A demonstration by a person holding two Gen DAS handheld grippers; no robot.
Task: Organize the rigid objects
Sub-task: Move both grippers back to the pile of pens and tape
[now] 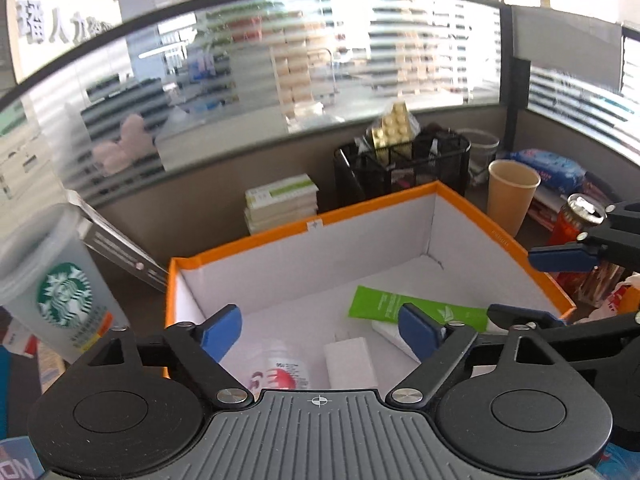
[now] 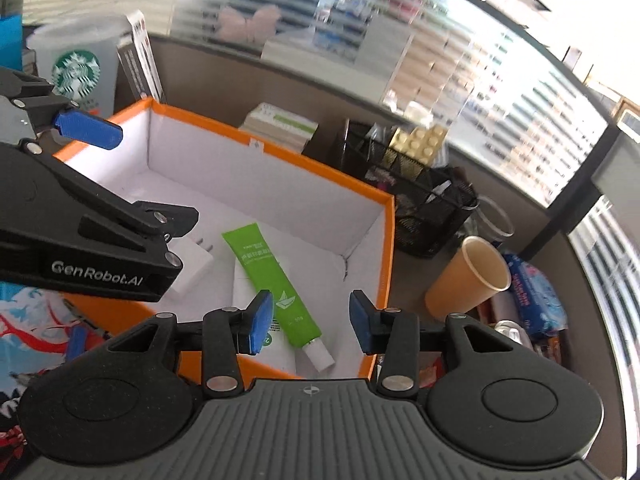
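Both my claws hang above the orange box (image 1: 436,190), white inside, open top. My left gripper (image 1: 320,330) has its blue pads spread wide with nothing between them; it hovers over the near-left part of the box. My right gripper (image 2: 312,322) is also parted, jaws empty, over the near-right corner of the box.

In the box: green tube (image 2: 270,280) lying flat on the floor, white cap toward the near wall, resting partly on a flat white packet (image 1: 390,334). White charger block (image 1: 348,364) lies left of the tube, its prongs showing in the right wrist view. A clear bottle with red label (image 1: 280,372) lies on its side near my left pad, partly hidden.

Outside the box: Starbucks cup (image 1: 60,288) to the left; stack of books (image 1: 282,200) behind the far wall; black mesh organizer (image 1: 404,168) holding a gold blister pack (image 1: 394,126); tan paper cup (image 1: 510,196) right of the box; red can (image 1: 574,220) beyond it, near my right claw
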